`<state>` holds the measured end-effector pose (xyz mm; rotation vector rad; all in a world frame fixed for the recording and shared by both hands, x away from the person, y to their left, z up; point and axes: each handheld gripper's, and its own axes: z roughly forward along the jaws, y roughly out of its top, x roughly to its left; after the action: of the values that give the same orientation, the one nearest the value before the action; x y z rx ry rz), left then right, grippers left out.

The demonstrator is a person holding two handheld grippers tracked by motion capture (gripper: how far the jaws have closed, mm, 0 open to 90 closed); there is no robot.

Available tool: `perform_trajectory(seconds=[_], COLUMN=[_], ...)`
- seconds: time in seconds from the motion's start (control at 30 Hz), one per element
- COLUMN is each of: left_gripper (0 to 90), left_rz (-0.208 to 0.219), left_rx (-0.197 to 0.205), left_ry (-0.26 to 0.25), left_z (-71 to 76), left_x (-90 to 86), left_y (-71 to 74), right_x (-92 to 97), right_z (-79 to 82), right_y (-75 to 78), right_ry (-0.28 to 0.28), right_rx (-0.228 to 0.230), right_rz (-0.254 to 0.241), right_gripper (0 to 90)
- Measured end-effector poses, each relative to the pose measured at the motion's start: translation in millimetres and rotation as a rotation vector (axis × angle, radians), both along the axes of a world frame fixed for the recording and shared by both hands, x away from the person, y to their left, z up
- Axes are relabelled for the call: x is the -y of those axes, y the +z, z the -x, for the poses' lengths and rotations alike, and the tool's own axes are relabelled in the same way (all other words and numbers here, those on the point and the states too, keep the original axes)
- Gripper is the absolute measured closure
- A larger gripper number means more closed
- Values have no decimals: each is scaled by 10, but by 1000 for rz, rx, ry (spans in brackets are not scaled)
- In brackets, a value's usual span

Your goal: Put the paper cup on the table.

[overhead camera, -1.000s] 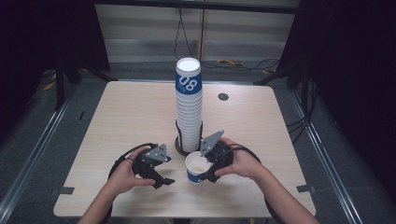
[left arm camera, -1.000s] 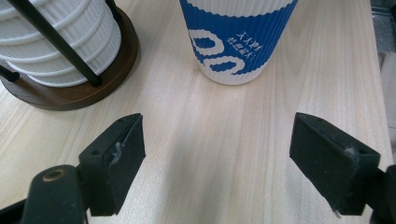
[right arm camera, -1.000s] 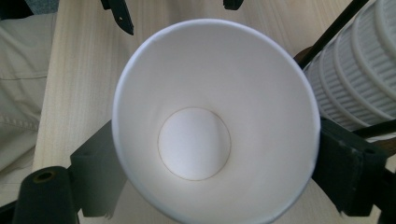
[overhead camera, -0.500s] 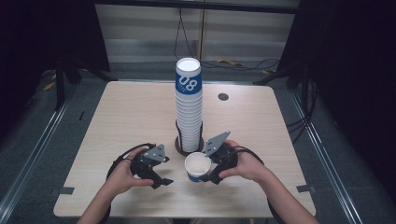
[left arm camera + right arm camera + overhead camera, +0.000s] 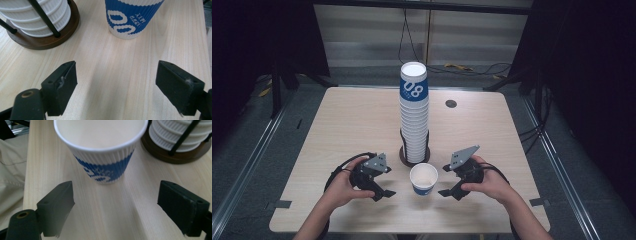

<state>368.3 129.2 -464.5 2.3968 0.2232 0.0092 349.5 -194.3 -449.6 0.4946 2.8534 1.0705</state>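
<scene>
While the single paper cup [image 5: 423,178] stands upright on the worktop [image 5: 352,120] near the middle of its near edge, just in front of the wooden base [image 5: 406,159] of the cup stack [image 5: 414,117], both grippers rest apart from it. The right gripper [image 5: 446,181] sits just to one side of the cup with its jaws spread wide and nothing between them; in the right gripper view the cup [image 5: 101,147] stands ahead of the pads, untouched. The left gripper [image 5: 386,182] sits on the other side, its jaws having just been opening, also wide and empty; the left gripper view shows the cup [image 5: 130,17] and the stack base [image 5: 42,37] beyond the pads.

Judged step: the cup appears freshly set down and released. To complete it well, draw each gripper back level and straight away from the cup so that no pad brushes the ribbed wall, which is light and likely to tip. Keep clear of the black rods of the stack holder [image 5: 183,137].

Surface and room: the worktop is pale wood grain with rounded corners and a small dark round insert [image 5: 451,103] toward the far right corner. Cables [image 5: 412,35] hang behind the far edge against a light wall panel; dark surroundings and floor rails flank both sides
</scene>
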Motion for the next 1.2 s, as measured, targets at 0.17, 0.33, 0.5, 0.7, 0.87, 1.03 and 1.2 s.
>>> perform_trajectory(seconds=[0.17,0.33,0.5,0.7,0.87,1.03,1.2], left_gripper=[170,170,169,169,169,170,170], left_rz=[-4,-16,-14,-31,-44,-41,-38], left_rx=[0,7,2,4,-2,-1,1], left_ry=[10,27,42,55,62,69,81], left_z=[-9,-28,-37,-57,-70,-94,-113], left_x=[-33,-78,-110,-157,-209,-275,-345], left_y=[-10,-21,-28,-38,-51,-75,-111], right_x=[109,202,306,409,469,532,573], right_z=[33,53,69,90,107,119,117], right_y=[-75,-124,-147,-182,-211,-240,-266], right_ry=[-24,-48,-79,-104,-116,-134,-142], right_rx=[-6,-11,-10,-10,-15,-19,-13], right_rz=[9,6,2,1,-5,-1,-2], right_gripper=[133,133,133,133,133,133,133])
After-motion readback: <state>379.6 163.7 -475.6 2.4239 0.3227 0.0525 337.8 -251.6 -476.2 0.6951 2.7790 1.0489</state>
